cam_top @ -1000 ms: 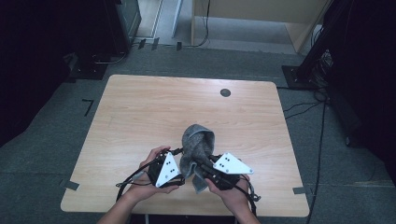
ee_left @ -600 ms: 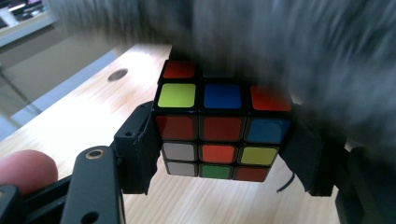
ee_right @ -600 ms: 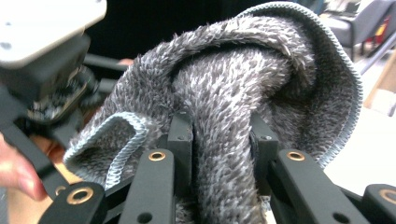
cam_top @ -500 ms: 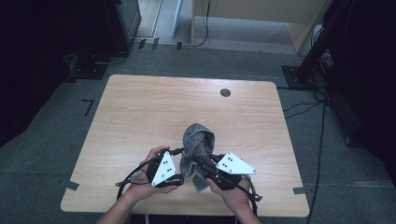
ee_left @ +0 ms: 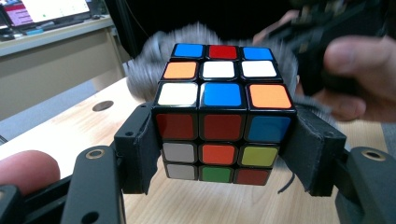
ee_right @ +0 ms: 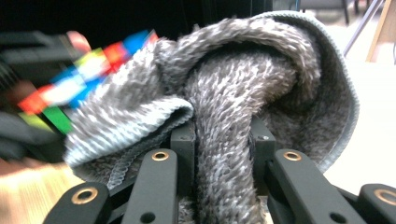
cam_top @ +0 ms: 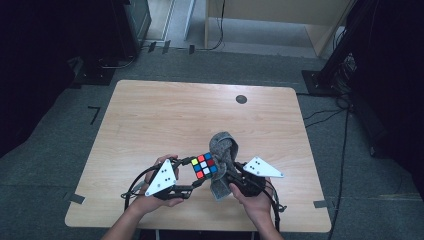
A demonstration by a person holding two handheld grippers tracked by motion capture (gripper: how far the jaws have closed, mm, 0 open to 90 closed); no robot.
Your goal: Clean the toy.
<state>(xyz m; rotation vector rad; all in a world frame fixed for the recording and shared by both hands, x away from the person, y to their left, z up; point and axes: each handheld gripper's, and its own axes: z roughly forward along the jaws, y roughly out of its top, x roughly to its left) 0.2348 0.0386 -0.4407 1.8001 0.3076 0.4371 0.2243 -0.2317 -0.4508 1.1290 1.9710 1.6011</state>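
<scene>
Desk: light wooden top with rounded corners, seen from above; it stands on a grey carpeted floor.
Grommet: small dark round disc set in the desk top, near the far edge, right of the middle.
Towel: grey and bunched, near the front edge of the desk; whether its lower end rests on the wood cannot be told.
Bare wood: the left half and the far part of the desk.
Tape marks: grey strips on the floor by the desk's front corners.
</scene>
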